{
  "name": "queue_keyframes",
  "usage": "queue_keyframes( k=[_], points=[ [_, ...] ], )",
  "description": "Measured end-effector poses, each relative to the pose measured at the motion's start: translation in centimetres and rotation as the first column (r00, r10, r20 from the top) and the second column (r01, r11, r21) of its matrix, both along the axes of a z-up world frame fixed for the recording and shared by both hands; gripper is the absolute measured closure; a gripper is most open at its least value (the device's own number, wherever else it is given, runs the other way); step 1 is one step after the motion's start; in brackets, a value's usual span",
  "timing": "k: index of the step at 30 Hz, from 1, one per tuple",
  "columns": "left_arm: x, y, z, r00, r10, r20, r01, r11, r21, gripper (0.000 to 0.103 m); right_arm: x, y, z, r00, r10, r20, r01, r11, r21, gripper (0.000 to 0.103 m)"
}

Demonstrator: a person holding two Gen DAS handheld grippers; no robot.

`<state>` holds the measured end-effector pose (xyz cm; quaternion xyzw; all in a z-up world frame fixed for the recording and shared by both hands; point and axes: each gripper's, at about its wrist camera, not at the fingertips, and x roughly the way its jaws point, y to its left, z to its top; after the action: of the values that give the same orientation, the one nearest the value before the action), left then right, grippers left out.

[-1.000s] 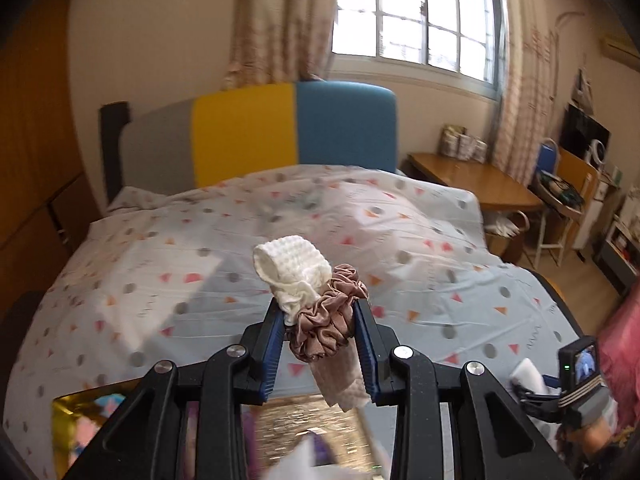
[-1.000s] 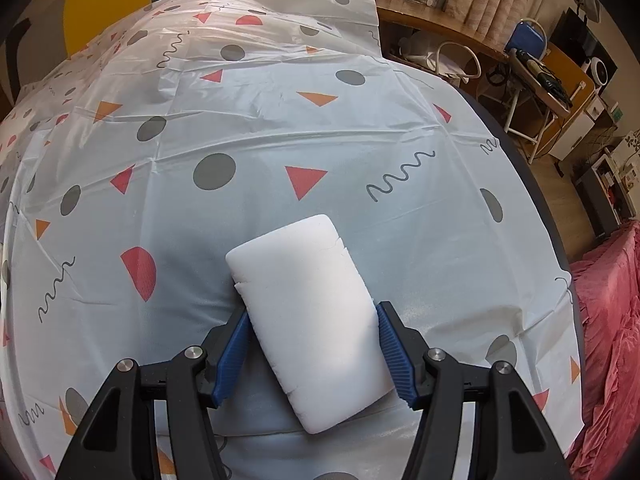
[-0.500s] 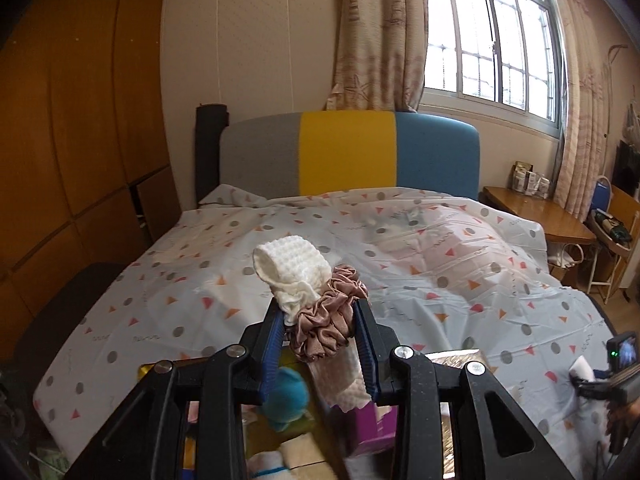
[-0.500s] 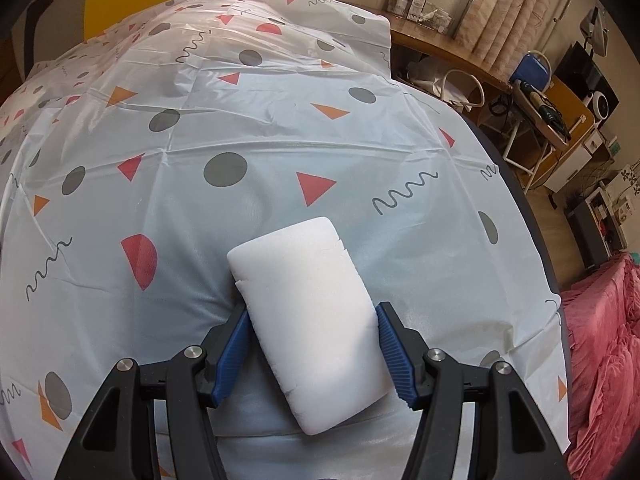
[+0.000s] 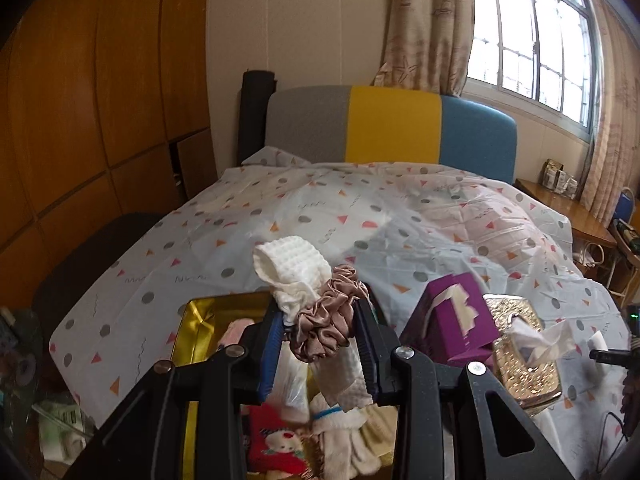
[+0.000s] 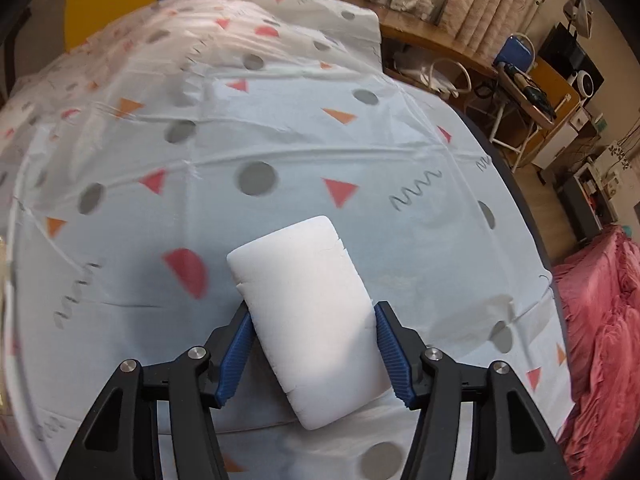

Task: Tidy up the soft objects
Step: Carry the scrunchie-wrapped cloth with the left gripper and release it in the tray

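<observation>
My left gripper [image 5: 322, 338] clamps a ruched mauve scrunchie [image 5: 329, 322] and white waffle-knit cloth [image 5: 294, 270] above the gold tin [image 5: 198, 330]; tin contents partly hidden. My right gripper [image 6: 311, 354] grips a white foam block [image 6: 308, 312] over the bedsheet [image 6: 280, 140]; far sheet blurred.

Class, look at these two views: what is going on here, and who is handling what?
A person is sorting soft things on a bed, a hand-held gripper in each hand. The left hand-held gripper is shut on a white waffle cloth and a brown satin scrunchie, above a gold box that already holds other soft items. The right hand-held gripper is clamped on a white foam block above the patterned bed cover.
</observation>
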<state>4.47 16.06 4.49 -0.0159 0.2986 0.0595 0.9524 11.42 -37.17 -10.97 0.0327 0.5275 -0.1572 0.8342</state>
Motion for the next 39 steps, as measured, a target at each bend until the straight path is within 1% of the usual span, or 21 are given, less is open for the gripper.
queue_keyframes(
  k=[2, 4, 7, 9, 11, 12, 13, 15, 16, 19, 21, 23, 25, 27, 28, 29, 31, 32, 33, 35, 39],
  points=[
    [-0.3, 1.0, -1.1, 1.0, 0.019, -0.02, -0.019, 1.0, -0.01, 0.068, 0.0, 2.2, 0.5, 0.999, 0.038, 0.024, -0.039, 0.998, 0.041, 0.043],
    [-0.4, 2.1, -2.3, 0.998, 0.034, -0.047, -0.035, 0.999, -0.022, 0.068, 0.0, 4.8, 0.7, 0.995, 0.086, 0.043, -0.088, 0.995, 0.048, 0.043],
    [-0.7, 4.3, -4.6, 0.993, 0.062, -0.104, -0.069, 0.996, -0.063, 0.068, -0.1, 8.7, 0.1, 0.985, 0.162, 0.057, -0.164, 0.986, 0.039, 0.043],
    [-1.4, 6.1, -6.0, 0.988, 0.079, -0.133, -0.092, 0.991, -0.097, 0.068, 0.1, 10.5, -0.9, 0.978, 0.205, 0.034, -0.206, 0.978, 0.029, 0.043],
    [-2.4, 8.1, -7.2, 0.983, 0.097, -0.159, -0.119, 0.984, -0.136, 0.068, 0.2, 11.8, -2.5, 0.97, 0.241, -0.029, -0.241, 0.97, -0.004, 0.043],
    [-2.8, 9.0, -7.7, 0.98, 0.102, -0.171, -0.129, 0.979, -0.158, 0.068, 0.0, 12.3, -2.5, 0.965, 0.262, -0.016, -0.263, 0.964, -0.045, 0.043],
    [-3.2, 9.9, -8.1, 0.977, 0.109, -0.185, -0.143, 0.973, -0.181, 0.068, 0.1, 12.4, -2.4, 0.962, 0.271, -0.018, -0.272, 0.961, -0.053, 0.043],
    [-3.9, 11.5, -9.0, 0.971, 0.111, -0.214, -0.163, 0.957, -0.241, 0.068, 0.1, 11.8, -2.4, 0.969, 0.249, -0.007, -0.249, 0.968, -0.015, 0.043],
    [-4.1, 12.0, -9.4, 0.968, 0.112, -0.227, -0.173, 0.946, -0.274, 0.068, 0.1, 11.7, -2.4, 0.968, 0.252, -0.009, -0.252, 0.968, -0.017, 0.043],
    [-3.7, 12.4, -10.0, 0.965, 0.098, -0.245, -0.176, 0.93, -0.323, 0.068, 0.1, 12.0, -2.5, 0.965, 0.261, -0.01, -0.261, 0.965, -0.039, 0.043],
    [-2.8, 12.0, -10.1, 0.966, 0.068, -0.248, -0.155, 0.924, -0.349, 0.068, 0.0, 12.0, -2.6, 0.966, 0.259, -0.01, -0.26, 0.965, -0.039, 0.043],
    [-1.6, 11.2, -9.8, 0.971, 0.054, -0.235, -0.134, 0.931, -0.339, 0.067, 0.1, 11.9, -2.6, 0.966, 0.259, -0.01, -0.26, 0.965, -0.034, 0.043],
    [0.1, 10.3, -9.5, 0.974, 0.038, -0.223, -0.106, 0.948, -0.3, 0.066, 0.1, 12.0, -2.6, 0.965, 0.261, -0.01, -0.261, 0.965, -0.036, 0.043],
    [2.0, 9.7, -9.5, 0.976, 0.022, -0.218, -0.083, 0.958, -0.274, 0.062, 0.1, 12.1, -2.6, 0.965, 0.261, -0.01, -0.261, 0.965, -0.036, 0.043],
    [2.9, 9.5, -9.8, 0.974, 0.03, -0.225, -0.087, 0.964, -0.25, 0.06, 0.1, 12.0, -2.6, 0.965, 0.261, -0.01, -0.261, 0.965, -0.035, 0.043],
    [3.5, 9.6, -10.1, 0.97, 0.052, -0.237, -0.108, 0.968, -0.227, 0.054, 0.1, 12.1, -2.6, 0.965, 0.262, -0.01, -0.263, 0.964, -0.036, 0.043],
    [4.6, 9.7, -11.1, 0.956, 0.085, -0.281, -0.143, 0.971, -0.192, 0.05, 0.1, 12.2, -2.6, 0.964, 0.264, -0.011, -0.265, 0.964, -0.039, 0.043],
    [4.6, 10.0, -11.6, 0.947, 0.112, -0.299, -0.173, 0.968, -0.184, 0.045, 0.1, 12.2, -2.6, 0.964, 0.265, -0.011, -0.265, 0.963, -0.04, 0.043],
    [4.3, 10.2, -11.9, 0.943, 0.126, -0.306, -0.188, 0.966, -0.18, 0.043, 0.1, 12.2, -2.6, 0.964, 0.266, -0.011, -0.267, 0.963, -0.04, 0.043],
    [3.4, 10.5, -12.1, 0.94, 0.151, -0.305, -0.211, 0.962, -0.173, 0.038, 0.1, 12.2, -2.6, 0.963, 0.268, -0.01, -0.268, 0.963, -0.04, 0.043],
    [1.3, 10.5, -12.3, 0.936, 0.183, -0.302, -0.233, 0.962, -0.139, 0.037, 0.2, 12.2, -2.6, 0.963, 0.271, -0.009, -0.271, 0.962, -0.044, 0.043]
  ],
)
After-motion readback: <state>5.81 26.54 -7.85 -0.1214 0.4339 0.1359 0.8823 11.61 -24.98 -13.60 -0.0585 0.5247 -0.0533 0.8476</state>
